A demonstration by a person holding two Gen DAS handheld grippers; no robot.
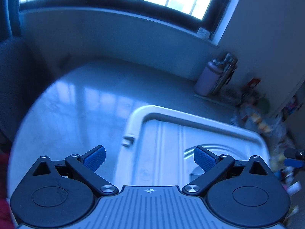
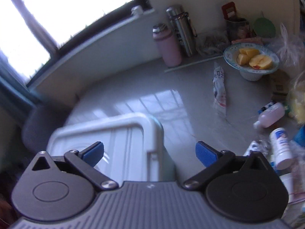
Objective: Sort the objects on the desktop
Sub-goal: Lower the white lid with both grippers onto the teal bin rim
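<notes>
While both claws hang above the white plastic storage box [image 2: 106, 133], nothing is held in either one. The right claw [image 2: 149, 155] has its blue pads spread wide with only air between them. The left claw [image 1: 149, 159] is spread wide too, and it is empty.

The box sits on the shiny grey round bench [image 2: 171, 99], near its front edge. From the left view the box looks bare inside, though the picture is blurry.

The things that look like they need sorting lie at the right side of the bench, well apart from the box. A pink bottle lying on its side [image 2: 270, 115] and a white tube-shaped bottle with a blue label [image 2: 281, 147] are there, and a crinkly white packet [image 2: 219, 91] lies nearer the middle.

Here is what might go wrong. Round bottles lying flat can roll if a pad bumps them, and one could roll off the bench. The right pile is crowded, so a wide claw could knock a neighbour. A blue-rimmed white bowl of cut yellow fruit [image 2: 251, 58] sits close behind, and a careless swing could tip it. The tall pink flask [image 2: 168, 45] and the silver metal flask [image 2: 183, 28] stand upright at the back and could topple. The thin packet may slip out of the pads.
</notes>
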